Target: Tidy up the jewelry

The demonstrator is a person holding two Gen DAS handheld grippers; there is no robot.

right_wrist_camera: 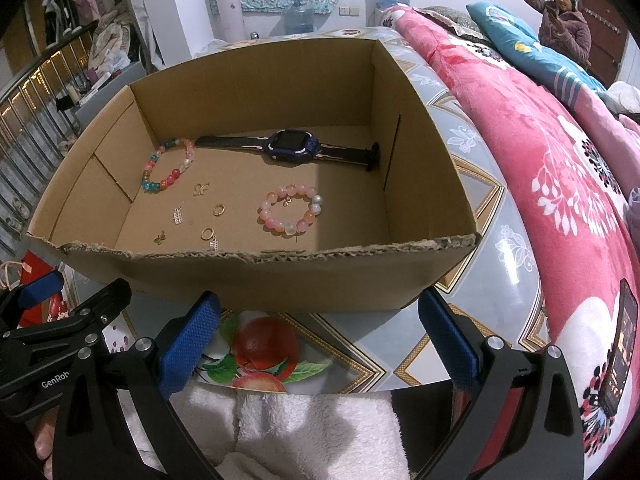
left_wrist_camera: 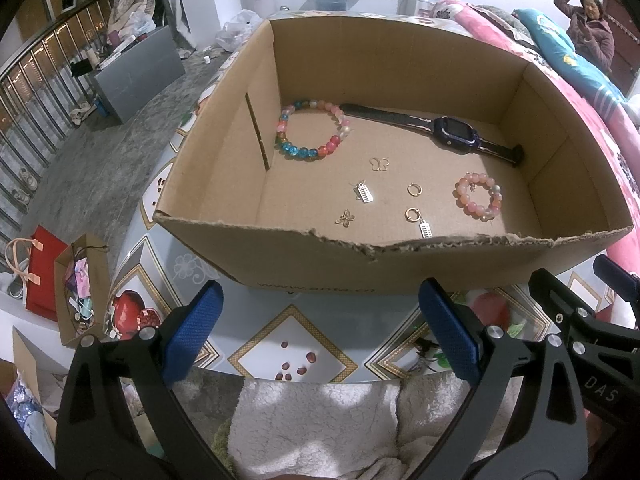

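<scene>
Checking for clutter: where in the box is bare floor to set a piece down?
Bare cardboard lies between the pink bracelet and the box's right wall, and in the middle, between the watch and that bracelet. The left-front is crowded: rings, charms, and the multicolour bracelet.
</scene>
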